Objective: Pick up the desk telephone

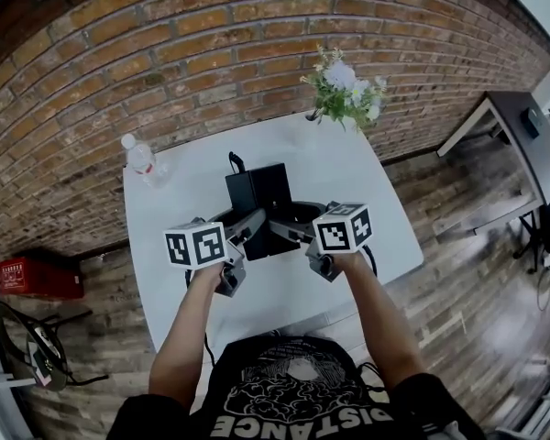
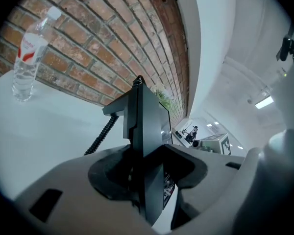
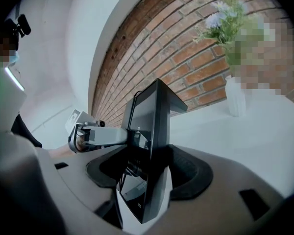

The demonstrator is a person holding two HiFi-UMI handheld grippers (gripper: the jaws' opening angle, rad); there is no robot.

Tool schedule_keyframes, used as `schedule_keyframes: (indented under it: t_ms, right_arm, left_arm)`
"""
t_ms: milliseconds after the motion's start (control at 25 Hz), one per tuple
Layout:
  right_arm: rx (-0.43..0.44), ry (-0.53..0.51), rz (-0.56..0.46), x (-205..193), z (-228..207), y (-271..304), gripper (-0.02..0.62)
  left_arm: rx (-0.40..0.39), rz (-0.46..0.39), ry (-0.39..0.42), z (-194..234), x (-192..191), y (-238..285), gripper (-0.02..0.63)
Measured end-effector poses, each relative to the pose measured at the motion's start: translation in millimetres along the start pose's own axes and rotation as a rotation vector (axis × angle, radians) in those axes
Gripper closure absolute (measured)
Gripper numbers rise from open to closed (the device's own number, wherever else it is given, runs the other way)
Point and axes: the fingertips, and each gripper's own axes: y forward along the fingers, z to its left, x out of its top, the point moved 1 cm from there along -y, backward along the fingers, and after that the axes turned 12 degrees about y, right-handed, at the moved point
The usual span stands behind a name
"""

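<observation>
Clamping the boxy matte-black desk telephone (image 1: 259,193) at frame centre, I have left gripper (image 1: 246,232) and right gripper (image 1: 291,232) pinching its slab edges over a smooth white table (image 1: 367,218); rough brick wall (image 1: 211,53) across the top.

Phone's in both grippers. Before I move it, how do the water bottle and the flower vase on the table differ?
The water bottle is clear plastic with a white cap and red label. The vase is opaque white and holds green and pale flowers. The water bottle stands near the table's back left corner, the vase at its back right. Both stand upright by the brick wall, apart from the desk telephone.
</observation>
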Motion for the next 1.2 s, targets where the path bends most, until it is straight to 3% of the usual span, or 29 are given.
schedule_keyframes:
  t_ms: [680, 1200]
  right_arm:
    - [0.042, -0.217, -0.179, 66, 68, -104, 0.337]
    - [0.012, -0.293, -0.276, 62, 83, -191, 0.337]
  left_arm:
    - [0.012, -0.173, 0.238, -119, 82, -12, 0.408]
    - [-0.031, -0.218, 0.34, -207, 82, 1, 0.408]
